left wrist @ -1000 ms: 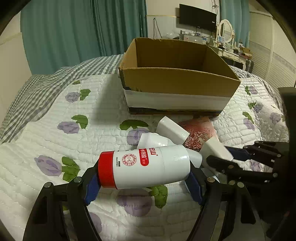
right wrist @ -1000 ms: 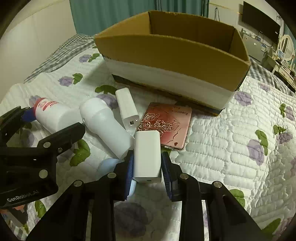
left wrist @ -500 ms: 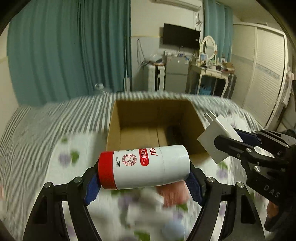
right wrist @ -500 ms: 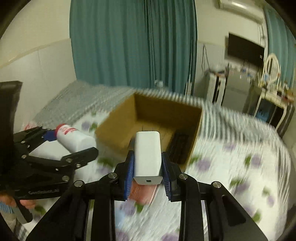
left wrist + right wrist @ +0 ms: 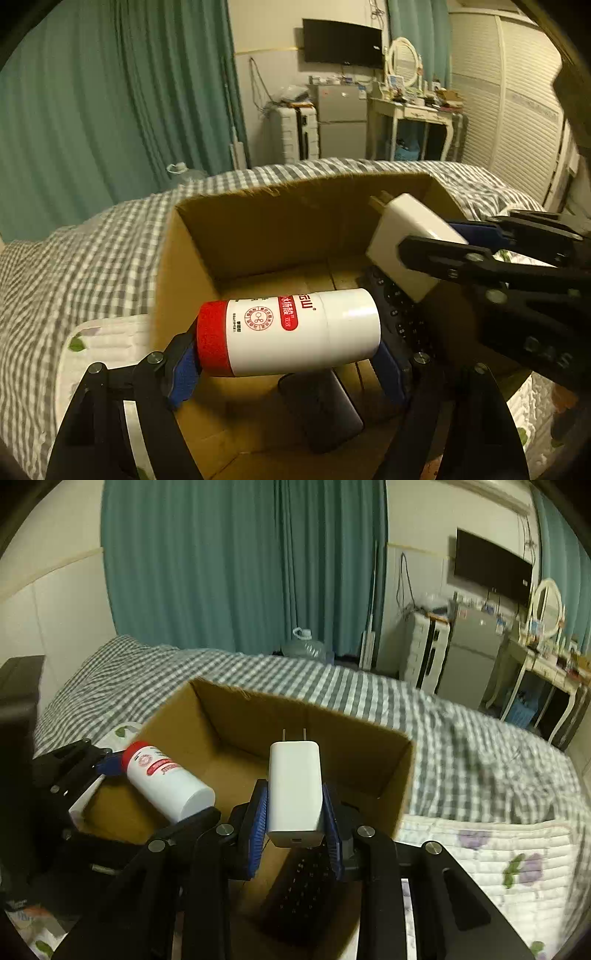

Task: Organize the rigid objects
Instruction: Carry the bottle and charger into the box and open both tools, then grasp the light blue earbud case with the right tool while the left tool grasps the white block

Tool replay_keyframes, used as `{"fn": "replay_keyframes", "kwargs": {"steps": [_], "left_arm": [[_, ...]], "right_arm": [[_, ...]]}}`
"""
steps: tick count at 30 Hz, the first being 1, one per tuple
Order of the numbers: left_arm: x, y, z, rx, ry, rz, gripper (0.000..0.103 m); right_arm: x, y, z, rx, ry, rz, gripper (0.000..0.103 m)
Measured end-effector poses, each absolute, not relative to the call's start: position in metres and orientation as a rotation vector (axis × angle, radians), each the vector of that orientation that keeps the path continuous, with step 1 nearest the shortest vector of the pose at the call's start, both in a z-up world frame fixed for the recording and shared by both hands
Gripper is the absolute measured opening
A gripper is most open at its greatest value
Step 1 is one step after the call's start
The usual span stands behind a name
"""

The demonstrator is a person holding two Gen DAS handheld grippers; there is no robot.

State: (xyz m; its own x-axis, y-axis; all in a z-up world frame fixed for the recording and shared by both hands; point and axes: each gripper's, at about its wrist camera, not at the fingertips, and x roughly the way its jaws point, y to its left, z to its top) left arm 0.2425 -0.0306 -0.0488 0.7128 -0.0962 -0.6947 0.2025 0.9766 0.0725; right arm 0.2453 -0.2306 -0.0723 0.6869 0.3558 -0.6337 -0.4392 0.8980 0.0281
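Observation:
My left gripper (image 5: 286,360) is shut on a white bottle with a red cap (image 5: 288,332), held sideways over the open cardboard box (image 5: 258,229). My right gripper (image 5: 295,830) is shut on a white wall charger (image 5: 294,786), prongs pointing away, also above the box (image 5: 369,749). The charger (image 5: 406,243) and right gripper show at the right of the left wrist view. The bottle (image 5: 166,779) and left gripper show at the left of the right wrist view. A dark phone (image 5: 321,410) and a black remote (image 5: 299,882) lie on the box floor.
The box sits on a bed with a grey checked blanket (image 5: 258,672) and a white floral quilt (image 5: 498,853). Teal curtains (image 5: 240,561), a small fridge (image 5: 469,664), a dressing table (image 5: 546,664) and a wall TV (image 5: 491,566) stand beyond the bed.
Both grippers have lifted their objects off the quilt and moved forward over the open box. The view is now sharp, with the box interior below.

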Motion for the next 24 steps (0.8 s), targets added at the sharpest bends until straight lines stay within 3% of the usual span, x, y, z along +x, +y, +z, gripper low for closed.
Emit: {"fn": "replay_keyframes", "kwargs": {"steps": [5, 7, 13, 24], "left_arm": [[0.242, -0.029, -0.049, 0.133, 0.776, -0.154, 0.081], [0.238, -0.029, -0.045, 0.149, 0.769, -0.141, 0.081], [0.217, -0.035, -0.022, 0.173, 0.668, -0.169, 0.081], [0.171, -0.014, -0.011, 0.120, 0.682, -0.098, 0.081]], "right_arm": [[0.255, -0.235, -0.079, -0.095, 0.698, 0.459, 0.033], [0.249, -0.240, -0.070, -0.070, 0.672, 0.465, 0.055], [0.234, -0.247, -0.053, -0.057, 0.657, 0.529, 0.056], [0.183, -0.264, -0.046, -0.070, 0.592, 0.451, 0.056]]}}
